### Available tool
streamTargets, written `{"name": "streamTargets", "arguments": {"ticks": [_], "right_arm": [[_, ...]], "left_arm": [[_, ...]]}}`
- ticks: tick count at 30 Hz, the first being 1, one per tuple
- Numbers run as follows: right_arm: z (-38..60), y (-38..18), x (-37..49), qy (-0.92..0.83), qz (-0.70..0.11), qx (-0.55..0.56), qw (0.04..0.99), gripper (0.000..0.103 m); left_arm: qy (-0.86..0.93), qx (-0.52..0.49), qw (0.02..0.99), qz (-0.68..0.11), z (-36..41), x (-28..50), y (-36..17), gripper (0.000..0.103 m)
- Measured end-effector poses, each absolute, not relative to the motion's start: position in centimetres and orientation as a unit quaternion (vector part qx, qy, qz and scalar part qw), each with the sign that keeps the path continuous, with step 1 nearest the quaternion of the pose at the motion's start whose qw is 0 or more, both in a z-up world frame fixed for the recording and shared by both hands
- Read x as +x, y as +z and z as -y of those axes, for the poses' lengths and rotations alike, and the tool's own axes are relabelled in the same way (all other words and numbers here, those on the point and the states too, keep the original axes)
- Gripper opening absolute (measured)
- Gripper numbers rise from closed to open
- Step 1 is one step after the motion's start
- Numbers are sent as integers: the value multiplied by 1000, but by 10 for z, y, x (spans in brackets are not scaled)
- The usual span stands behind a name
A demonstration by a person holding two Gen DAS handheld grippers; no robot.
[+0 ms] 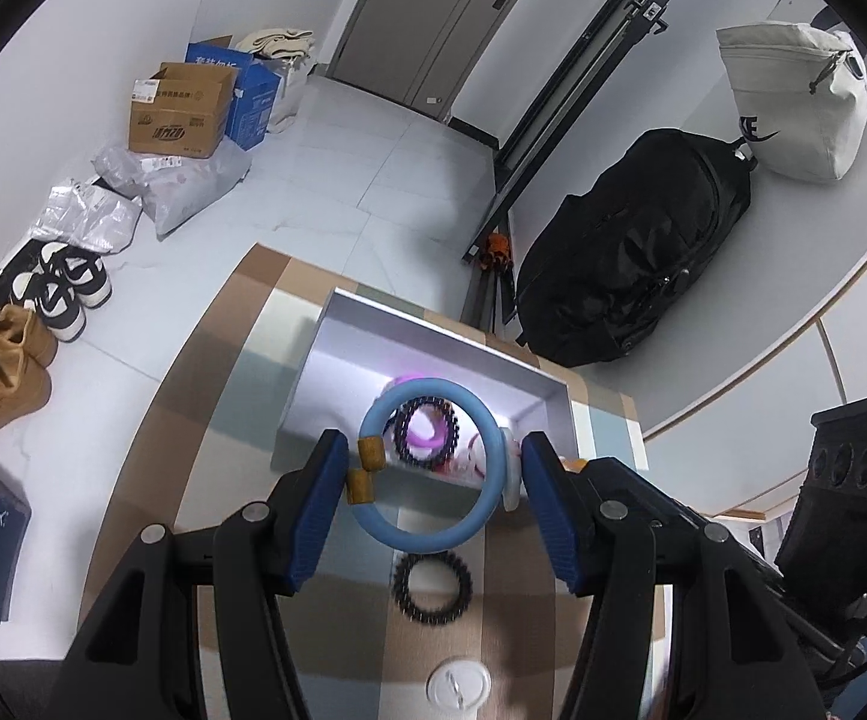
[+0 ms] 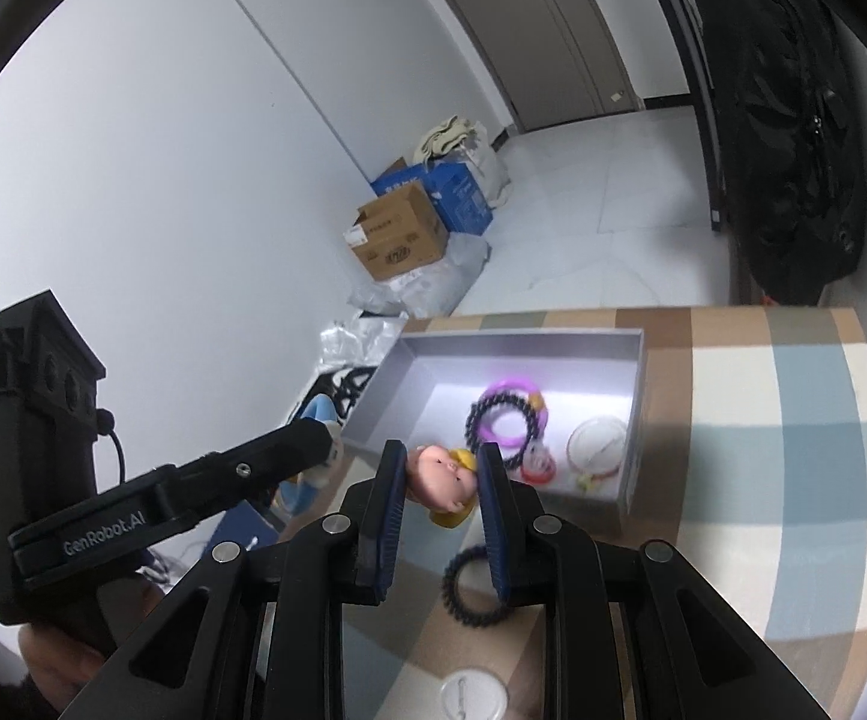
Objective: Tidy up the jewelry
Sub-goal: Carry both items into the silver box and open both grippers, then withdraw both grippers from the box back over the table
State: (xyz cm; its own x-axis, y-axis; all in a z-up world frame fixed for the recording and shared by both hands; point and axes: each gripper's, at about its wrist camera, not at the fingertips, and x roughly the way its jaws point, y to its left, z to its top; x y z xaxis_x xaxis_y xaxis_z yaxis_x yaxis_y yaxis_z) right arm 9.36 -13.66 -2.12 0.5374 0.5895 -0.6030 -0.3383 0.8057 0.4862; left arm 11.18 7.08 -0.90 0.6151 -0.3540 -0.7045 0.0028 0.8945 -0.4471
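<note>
While both grippers carry a piece, the drop target is the grey box, open-topped on the checked counter.

Left gripper: fingers part-open and clamped across a blue bangle with brown wooden beads at its 9 o'clock. Ring plane faces the left wrist camera, so the pads press on its 9 and 3 o'clock edges. The bangle sits over the box's near wall, box at 12 o'clock from the fingers.

Right gripper: fingers nearly closed, pinching a small doll-head charm with a yellow part behind it. In the right wrist view the box lies at 1 o'clock from those fingers, near wall just past the tips. The box's long axis runs roughly 9 to 3 there.

Already in the box: purple bangle, a dark beaded bracelet lying across it, a white bangle, a small pink-and-white piece I can't make out.

Not yet boxed: black beaded bracelet flat on the counter, at 6 o'clock from both finger pairs, under the right gripper. White round cap nearer still.

My read: both loads need to go forward over the rim. Left looks closer to the opening, so it likely releases first; the bangle is wide, so it should clear the near wall before the fingers open. Collision risk, since the left gripper's arm crosses at 9 o'clock in the right view.
</note>
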Motion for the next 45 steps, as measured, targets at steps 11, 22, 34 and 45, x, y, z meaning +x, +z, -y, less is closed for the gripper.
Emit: {"name": "streamTargets", "arguments": {"ticks": [11,22,34,45], "right_arm": [[156,-28,125,256,-399,194,859,23],[158,-38,137,258,-411,203,851,23],[165,-47,143,240,-425,225,844,25],[180,-33,135,227,-399,234,857,71]], "left_arm": [[-117,-185,875,-431,-55,138,-14,54],[-127,-204,860,-450,-55,151,-24,54],[-160,-299,811,-477,-63,166,-39,55],[-175,-308,815,-459,-63,161,-29,79]]}}
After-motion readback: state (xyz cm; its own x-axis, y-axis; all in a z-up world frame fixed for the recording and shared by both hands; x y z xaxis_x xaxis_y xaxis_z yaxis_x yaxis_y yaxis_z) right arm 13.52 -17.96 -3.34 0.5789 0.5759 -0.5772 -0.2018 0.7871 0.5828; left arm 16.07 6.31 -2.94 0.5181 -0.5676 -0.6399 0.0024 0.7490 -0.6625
